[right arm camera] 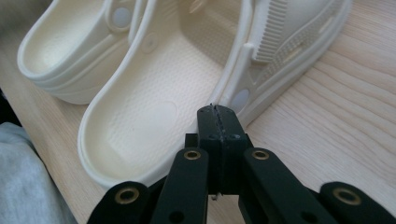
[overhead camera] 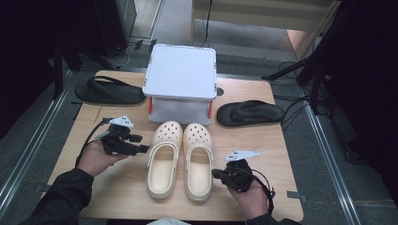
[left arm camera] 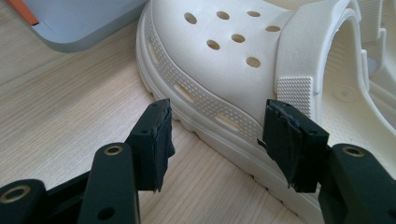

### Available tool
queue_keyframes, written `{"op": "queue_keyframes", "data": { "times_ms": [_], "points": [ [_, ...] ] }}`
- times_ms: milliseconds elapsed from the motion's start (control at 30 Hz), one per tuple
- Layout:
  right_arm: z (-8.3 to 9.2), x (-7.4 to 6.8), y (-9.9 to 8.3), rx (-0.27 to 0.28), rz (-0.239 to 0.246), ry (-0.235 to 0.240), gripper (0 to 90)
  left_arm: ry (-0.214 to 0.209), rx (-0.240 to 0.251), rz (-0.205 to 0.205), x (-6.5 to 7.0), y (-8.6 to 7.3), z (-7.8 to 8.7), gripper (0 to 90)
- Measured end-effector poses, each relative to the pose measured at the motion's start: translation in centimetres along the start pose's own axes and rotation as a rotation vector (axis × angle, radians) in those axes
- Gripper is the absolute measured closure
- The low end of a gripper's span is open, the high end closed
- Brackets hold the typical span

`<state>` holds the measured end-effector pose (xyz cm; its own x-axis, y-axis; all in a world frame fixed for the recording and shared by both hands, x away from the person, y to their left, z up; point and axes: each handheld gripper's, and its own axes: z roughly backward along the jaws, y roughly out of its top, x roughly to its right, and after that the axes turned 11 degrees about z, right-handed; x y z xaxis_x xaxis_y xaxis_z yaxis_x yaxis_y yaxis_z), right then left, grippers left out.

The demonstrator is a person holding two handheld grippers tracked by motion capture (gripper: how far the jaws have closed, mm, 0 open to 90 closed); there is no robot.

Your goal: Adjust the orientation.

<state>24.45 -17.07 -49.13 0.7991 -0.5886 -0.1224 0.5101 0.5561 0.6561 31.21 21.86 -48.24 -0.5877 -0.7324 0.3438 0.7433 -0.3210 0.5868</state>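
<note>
Inspection runs from the left edge of the tabletop (overhead camera: 117, 197) to the right. We note 1 black flip-flop (overhead camera: 109, 90) at the far left corner, lying flat and well apart from the hands. Near it, closer to the person, the left gripper (overhead camera: 141, 143) is held level in the left hand (overhead camera: 96, 157), aimed at the left clog (overhead camera: 164, 158). In the left gripper view we find its fingers (left arm camera: 154, 140) spread wide, with nothing between them; they stand just beside the clog's outer sole edge, near the perforated toe, and we see no contact.

At centre, far side, we record a white lidded box (overhead camera: 180, 77) with orange latches, its front wall just behind the 2 clog toes. The 2 cream clogs sit side by side, toes toward the box, heels toward the person, flat on their soles. The right clog (overhead camera: 198, 161) lies just beside its partner; we cannot tell whether they touch.

The right gripper (overhead camera: 217, 174), in the right hand (overhead camera: 251, 197), sits next to the heel end of the right clog. In the right gripper view its fingers (right arm camera: 218, 126) are pressed together, holding nothing, their tips just at that clog's outer side wall, near the strap rivet.

A 2nd black flip-flop (overhead camera: 250, 113) lies at the right, beside the box.
</note>
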Motion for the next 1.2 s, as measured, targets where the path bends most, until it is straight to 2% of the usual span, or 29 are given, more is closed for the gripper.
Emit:
{"op": "queue_keyframes", "data": {
  "times_ms": [200,300,433,500,567,667,800,933,1000,1100,1200],
  "points": [
    [-0.5,-0.6,0.4,0.001,0.021,0.012,90.0,-0.002,-0.005,-0.004,0.1,0.0,-0.1,43.2],
    [-0.7,-0.8,0.5,0.006,0.016,0.018,90.0,-0.009,-0.012,-0.009,0.2,-0.1,-0.2,45.4],
    [-1.0,-1.1,0.7,0.021,0.021,0.038,90.0,-0.029,-0.023,-0.015,0.4,-0.1,-0.1,52.8],
    [-0.5,-0.9,0.8,0.043,0.018,0.04,90.0,-0.044,-0.01,-0.017,0.5,-0.1,0.1,59.0],
    [0.1,-0.6,0.9,0.067,0.009,0.014,90.0,-0.048,0.002,-0.024,0.6,-0.2,0.3,66.0],
    [0.3,0.4,0.8,0.071,-0.006,-0.014,90.0,-0.053,0.006,-0.017,0.5,-0.5,0.4,74.2],
    [-0.2,1.8,1.1,0.066,-0.019,-0.045,90.0,-0.052,-0.023,-0.001,0.4,-1.3,-0.2,80.4],
    [-1.2,2.9,1.3,0.052,-0.038,-0.055,90.0,-0.048,-0.054,0.002,0.3,-1.7,-1.0,81.6],
    [-1.6,3.1,1.4,0.047,-0.034,-0.069,90.0,-0.045,-0.052,0.006,0.3,-1.8,-1.2,81.6],
    [-2.0,3.2,1.6,0.043,-0.033,-0.07,90.0,-0.048,-0.048,0.022,0.1,-1.8,-1.4,81.7],
    [-2.4,3.3,1.8,0.037,-0.029,-0.073,90.0,-0.055,-0.054,0.021,0.1,-1.9,-1.6,81.8]
  ]
}}
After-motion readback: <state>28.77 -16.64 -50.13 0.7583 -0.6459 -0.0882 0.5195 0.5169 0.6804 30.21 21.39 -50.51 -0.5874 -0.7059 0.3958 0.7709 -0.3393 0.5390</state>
